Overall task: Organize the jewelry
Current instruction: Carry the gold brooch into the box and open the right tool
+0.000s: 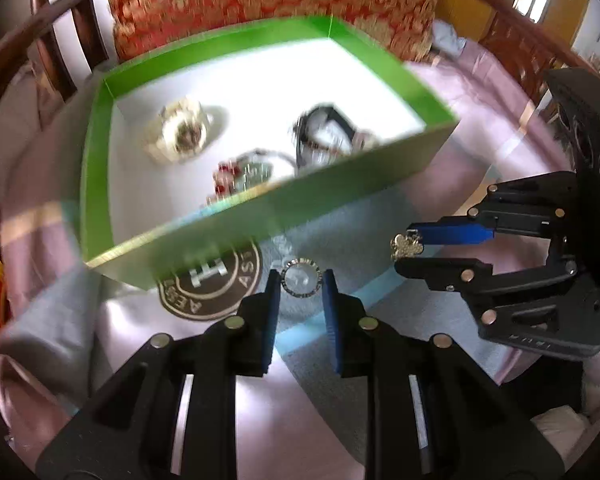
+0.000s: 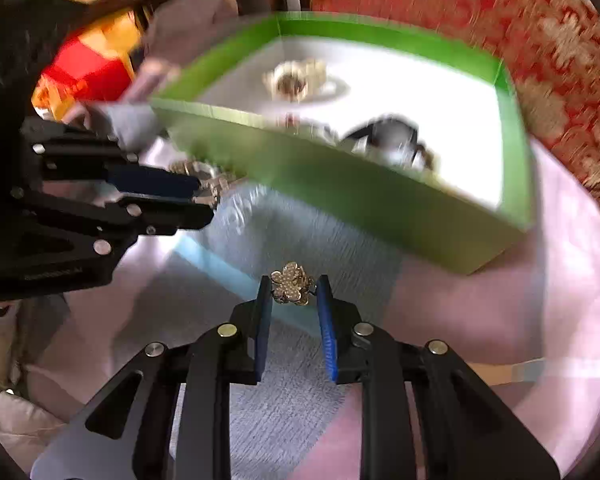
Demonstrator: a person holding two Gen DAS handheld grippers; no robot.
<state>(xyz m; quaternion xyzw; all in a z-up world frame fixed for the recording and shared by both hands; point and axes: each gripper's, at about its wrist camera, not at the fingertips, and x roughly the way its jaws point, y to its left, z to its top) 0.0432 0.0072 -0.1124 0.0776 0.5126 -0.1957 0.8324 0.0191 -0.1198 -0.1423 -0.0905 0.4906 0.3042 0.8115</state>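
A green box (image 1: 292,208) with a white floor holds a gold watch (image 1: 180,130), a black watch (image 1: 324,132) and a piece with red stones (image 1: 230,178). In front of its near wall, my left gripper (image 1: 301,280) is shut on a round silver ring (image 1: 300,264) held above the cloth. To the right, my right gripper (image 1: 406,249) is shut on a gold flower-shaped piece (image 1: 406,243). In the right wrist view the flower piece (image 2: 292,282) sits between the right gripper's (image 2: 293,286) blue pads, the left gripper (image 2: 205,198) holds the silver ring (image 2: 196,172) at the left, and the box (image 2: 340,192) lies ahead.
A lilac and grey cloth (image 1: 440,92) covers the surface, with a round brown logo (image 1: 212,284) under the box's near corner. A red and gold cushion (image 1: 276,0) and a dark wooden chair frame (image 1: 52,24) stand behind the box. A red and yellow object (image 2: 88,64) lies at the far left.
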